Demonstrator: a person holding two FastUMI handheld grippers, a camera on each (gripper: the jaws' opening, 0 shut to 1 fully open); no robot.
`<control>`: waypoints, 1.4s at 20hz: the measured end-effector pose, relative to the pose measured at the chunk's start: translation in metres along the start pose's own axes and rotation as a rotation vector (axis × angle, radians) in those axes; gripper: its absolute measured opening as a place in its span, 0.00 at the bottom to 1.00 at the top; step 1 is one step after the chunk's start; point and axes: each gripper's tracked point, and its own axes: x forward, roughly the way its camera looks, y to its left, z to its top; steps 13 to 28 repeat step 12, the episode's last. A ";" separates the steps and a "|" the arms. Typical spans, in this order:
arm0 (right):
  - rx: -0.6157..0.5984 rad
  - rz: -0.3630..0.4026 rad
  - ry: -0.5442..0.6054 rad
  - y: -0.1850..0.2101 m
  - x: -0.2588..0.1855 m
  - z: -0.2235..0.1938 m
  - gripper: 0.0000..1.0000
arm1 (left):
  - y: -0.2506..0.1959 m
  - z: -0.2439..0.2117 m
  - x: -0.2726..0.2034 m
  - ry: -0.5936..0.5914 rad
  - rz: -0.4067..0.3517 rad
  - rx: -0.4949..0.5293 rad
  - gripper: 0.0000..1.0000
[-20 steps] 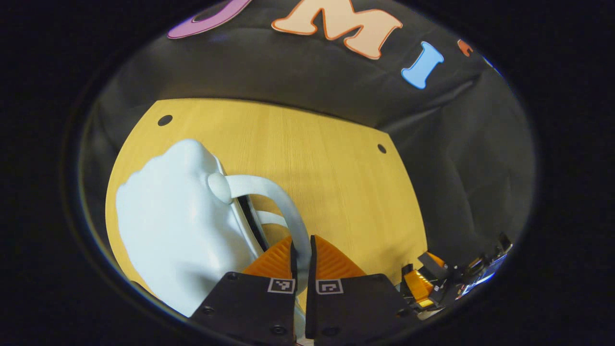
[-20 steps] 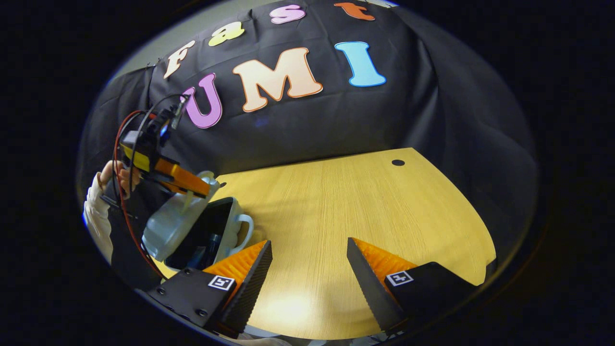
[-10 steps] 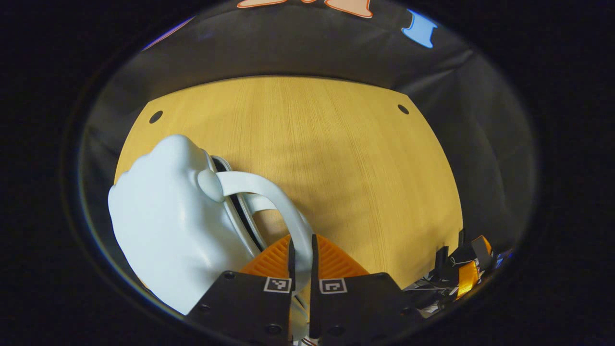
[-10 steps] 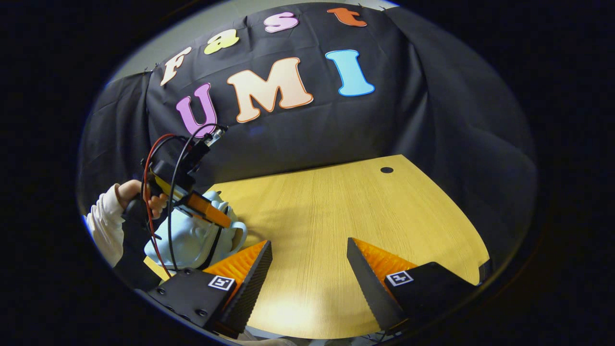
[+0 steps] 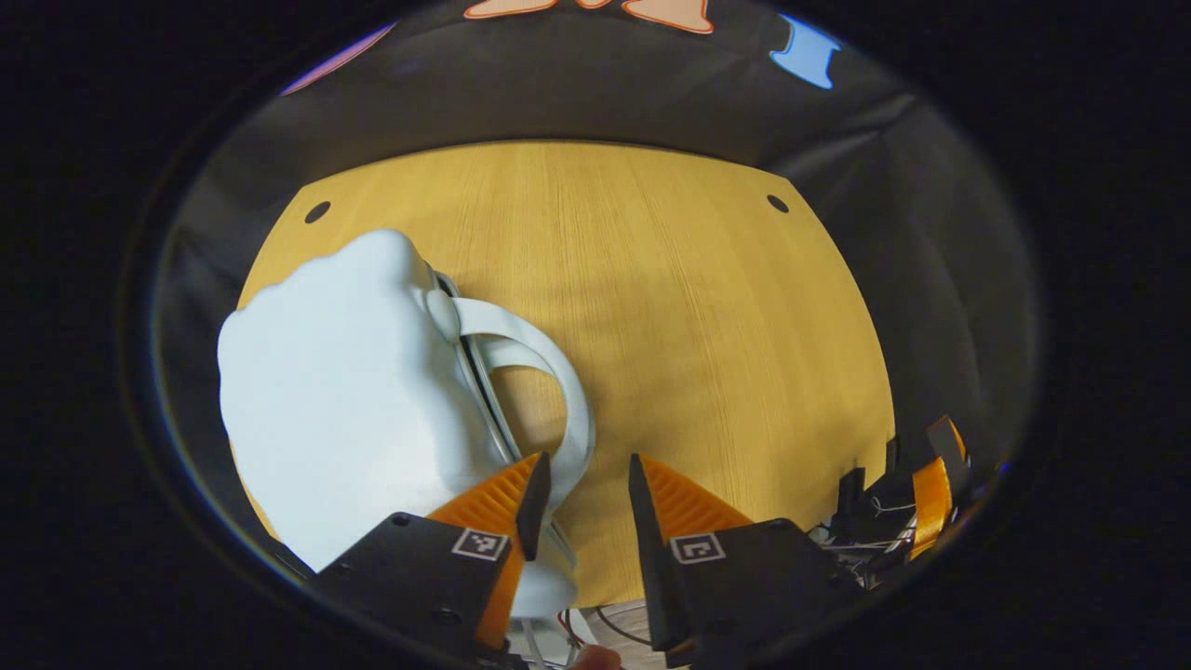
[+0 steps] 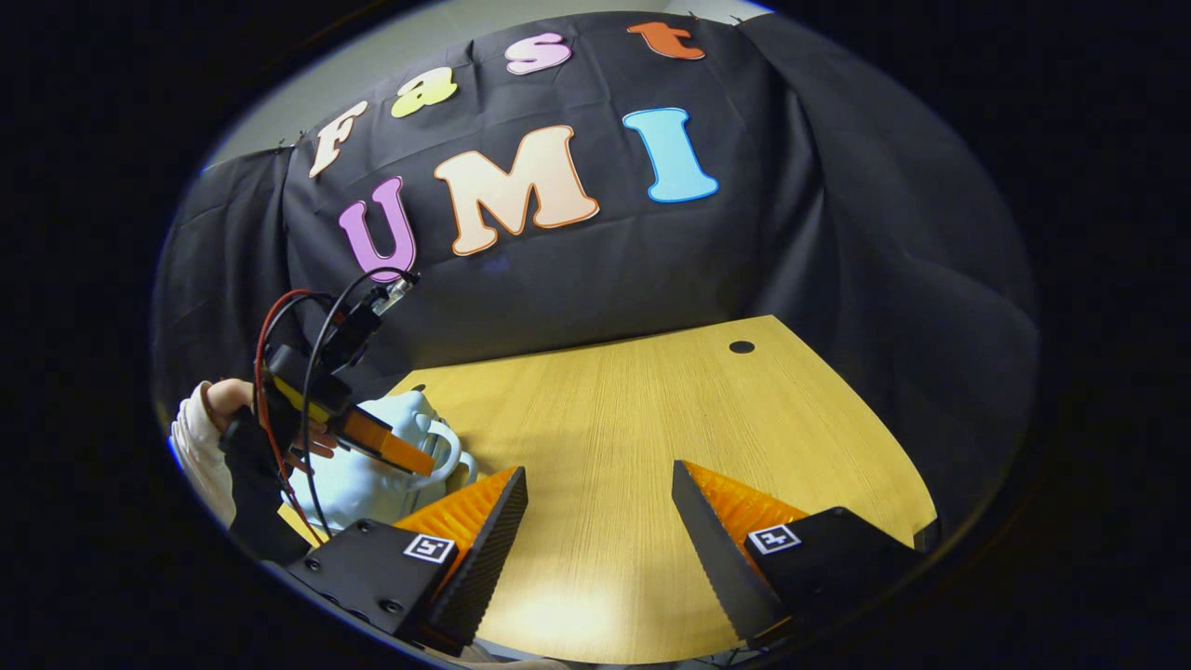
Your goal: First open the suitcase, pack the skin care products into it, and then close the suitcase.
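Suitcase (image 5: 344,409), pale blue, lies closed on table (image 5: 707,326); both grippers parted, empty.

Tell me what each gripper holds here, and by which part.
Nothing. The left gripper is open around the suitcase handle, not pressing it. The right gripper is open over the table.

The suitcase (image 5: 344,409) is a small, pale blue-white hard shell with a lumpy moulded surface. It lies flat on the counter's (image 5: 670,316) left side, toward the near edge. Its two halves look closed together, only a thin dark seam showing, and its curved white handle (image 5: 549,372) arches out rightward.
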 end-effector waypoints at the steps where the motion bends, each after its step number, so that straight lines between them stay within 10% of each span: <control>1: -0.006 0.001 -0.004 -0.001 -0.001 0.001 0.98 | -0.004 -0.003 -0.008 -0.013 0.006 0.021 0.53; 10: -0.014 0.017 -0.023 -0.006 -0.004 0.012 0.98 | -0.031 0.002 -0.065 -0.199 0.072 0.059 0.87; 28: -0.020 0.020 -0.031 -0.007 -0.006 0.016 0.98 | -0.033 0.004 -0.075 -0.236 0.093 0.048 0.88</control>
